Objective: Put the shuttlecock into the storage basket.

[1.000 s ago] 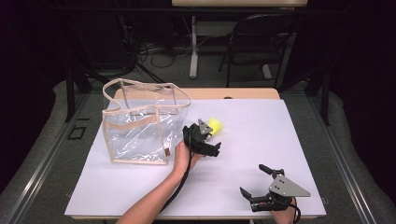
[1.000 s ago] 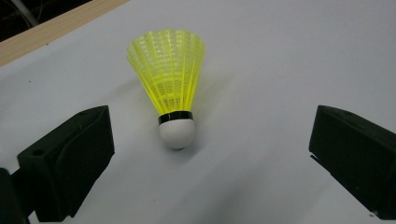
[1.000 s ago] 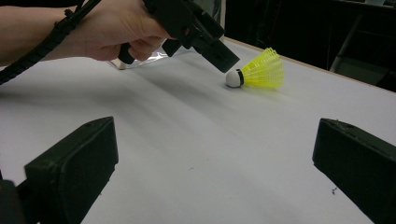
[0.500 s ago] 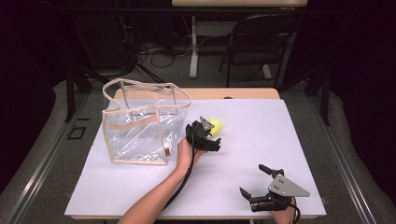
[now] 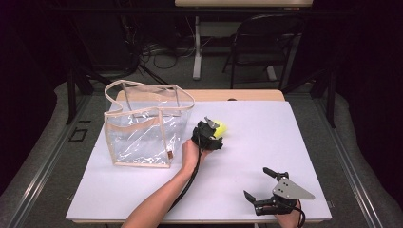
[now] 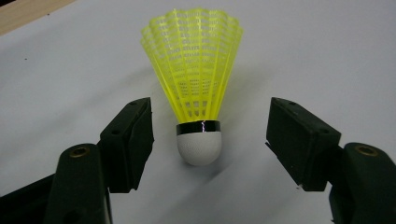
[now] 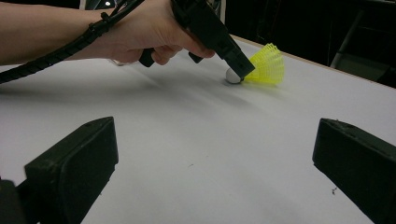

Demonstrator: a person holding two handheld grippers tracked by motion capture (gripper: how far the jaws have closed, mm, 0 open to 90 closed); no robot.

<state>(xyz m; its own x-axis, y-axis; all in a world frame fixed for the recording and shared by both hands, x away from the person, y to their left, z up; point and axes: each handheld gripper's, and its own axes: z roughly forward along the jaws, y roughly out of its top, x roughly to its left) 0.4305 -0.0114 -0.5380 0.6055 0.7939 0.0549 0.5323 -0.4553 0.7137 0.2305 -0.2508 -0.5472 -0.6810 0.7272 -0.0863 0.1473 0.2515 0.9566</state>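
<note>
Left gripper [image 5: 215, 137] hovers low over the white table [image 5: 285, 137], its jaws set either side of a yellow shuttlecock [image 5: 220, 128] and caught closing in, with the pads still clear of it. Seen from the left gripper view, the shuttlecock [image 6: 198, 88] lies on its side, white cork nearest the camera and between the two pads, a gap showing on both sides, the yellow skirt fanning away beyond them. From the right gripper view, the left gripper [image 7: 236, 65] angles down at the cork end of the shuttlecock [image 7: 264, 65], held in the person's left hand [image 7: 140, 32]. Just beside that hand stands a clear bag [image 5: 142, 126] with tan trim, upright, its top open; nothing can be made out inside it through the see-through walls. Right gripper [image 5: 259, 187] rests near the table's front edge, well apart from the shuttlecock, jaws spread wide and holding nothing, with bare table between its pads [image 7: 74, 163].
</note>
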